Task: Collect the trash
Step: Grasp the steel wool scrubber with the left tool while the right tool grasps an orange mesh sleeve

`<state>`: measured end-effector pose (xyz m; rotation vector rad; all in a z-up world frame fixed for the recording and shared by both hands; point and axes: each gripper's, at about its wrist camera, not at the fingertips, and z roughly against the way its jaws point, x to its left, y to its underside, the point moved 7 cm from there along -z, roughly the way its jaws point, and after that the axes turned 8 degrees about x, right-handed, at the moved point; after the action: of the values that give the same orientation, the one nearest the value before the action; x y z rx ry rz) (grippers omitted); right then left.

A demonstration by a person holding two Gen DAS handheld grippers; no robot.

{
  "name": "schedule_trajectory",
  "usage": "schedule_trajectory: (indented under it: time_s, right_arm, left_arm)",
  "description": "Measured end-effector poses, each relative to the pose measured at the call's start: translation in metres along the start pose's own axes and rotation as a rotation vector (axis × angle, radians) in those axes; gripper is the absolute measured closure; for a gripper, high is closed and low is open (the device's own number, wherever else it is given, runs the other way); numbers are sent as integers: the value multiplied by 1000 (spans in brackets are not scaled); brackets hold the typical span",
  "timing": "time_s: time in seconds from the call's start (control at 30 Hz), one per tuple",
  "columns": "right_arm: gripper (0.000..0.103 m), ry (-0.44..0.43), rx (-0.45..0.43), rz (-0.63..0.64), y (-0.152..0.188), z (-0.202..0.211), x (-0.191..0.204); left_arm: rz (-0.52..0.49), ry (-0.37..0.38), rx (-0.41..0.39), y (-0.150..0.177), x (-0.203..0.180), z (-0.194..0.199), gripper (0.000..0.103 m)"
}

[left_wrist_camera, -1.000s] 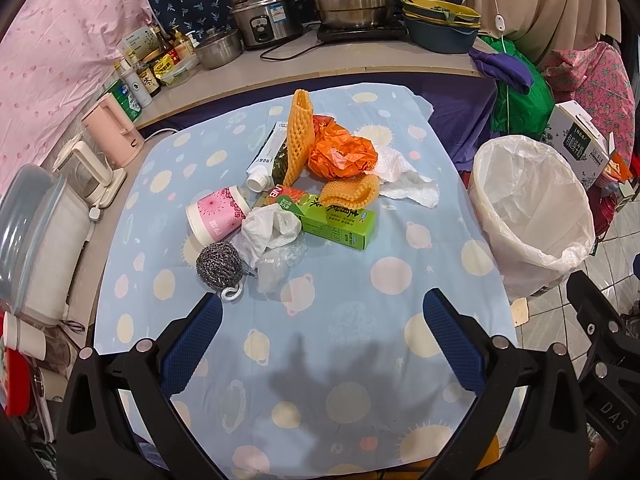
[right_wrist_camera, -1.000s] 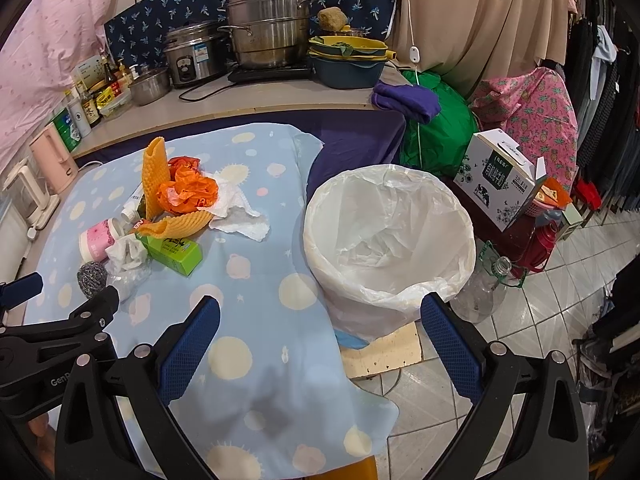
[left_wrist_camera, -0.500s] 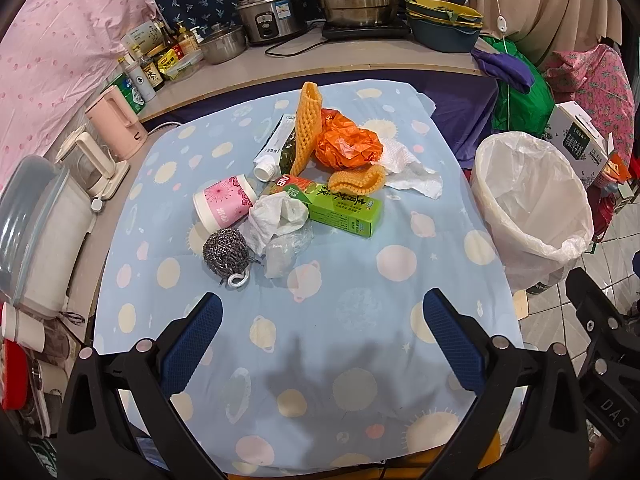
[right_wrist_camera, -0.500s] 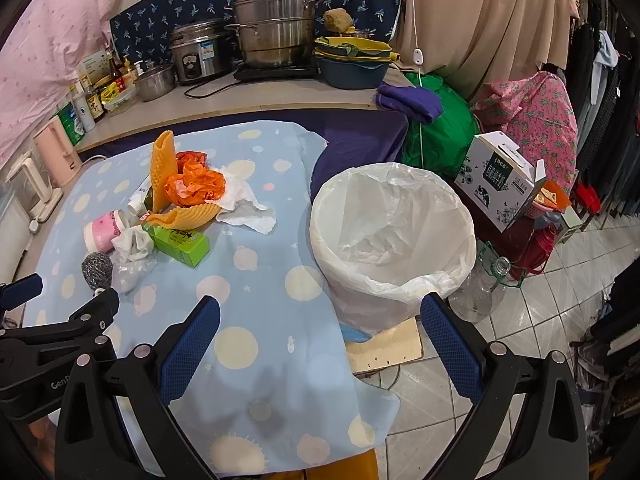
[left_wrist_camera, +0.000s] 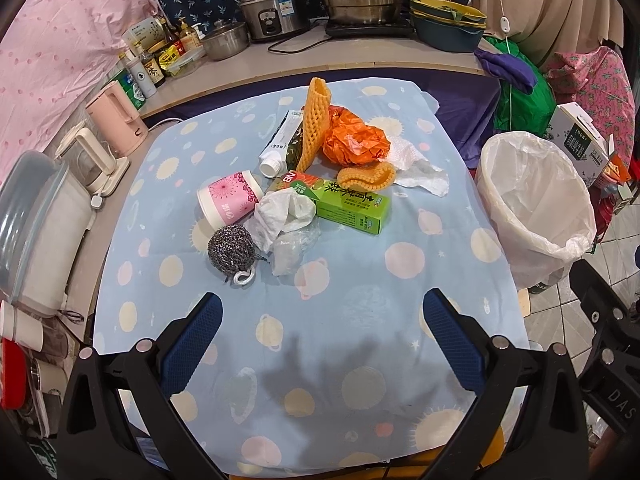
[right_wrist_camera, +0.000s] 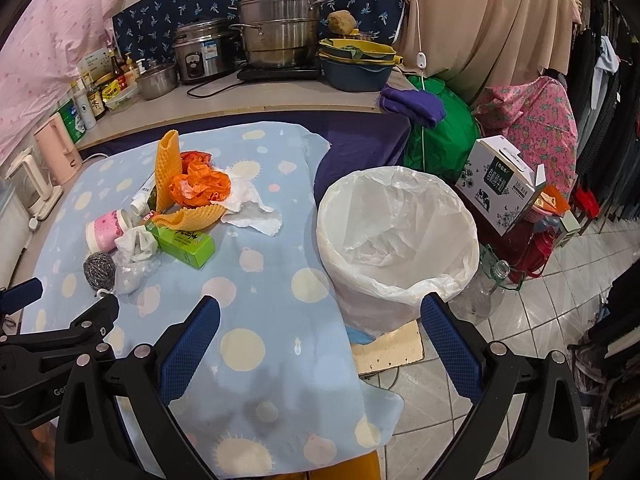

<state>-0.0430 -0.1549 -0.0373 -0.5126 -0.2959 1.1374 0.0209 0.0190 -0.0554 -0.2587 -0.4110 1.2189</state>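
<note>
Blue-clothed surface (left_wrist_camera: 360,320) fills left wrist view. White-lined bin (left_wrist_camera: 536,200) at 3 o'clock, beside surface. Trash pile at centre: green box (left_wrist_camera: 352,206), pink cup (left_wrist_camera: 230,198), steel scrubber (left_wrist_camera: 231,247). Left hand-held gripper (left_wrist_camera: 320,320) and right hand-held gripper (right_wrist_camera: 320,320) both released, empty.

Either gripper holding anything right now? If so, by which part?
Nothing held. Left gripper and right gripper are both open and empty, above the tablecloth.
</note>
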Motion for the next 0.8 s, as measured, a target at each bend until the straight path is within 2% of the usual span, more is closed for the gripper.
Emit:
schedule_trajectory:
  time_s: [0.23, 0.43, 0.8]
  right_arm:
    - [7, 12, 8, 3, -9, -10, 4]
    - [7, -33, 1, -15, -22, -31, 11]
    - [7, -121, 8, 69, -53, -83, 82]
  left_arm:
    - [7, 13, 24, -4, 12, -12, 7]
    - [68, 18, 42, -2, 34, -35, 7]
    - [242, -37, 118, 5, 116, -95, 7]
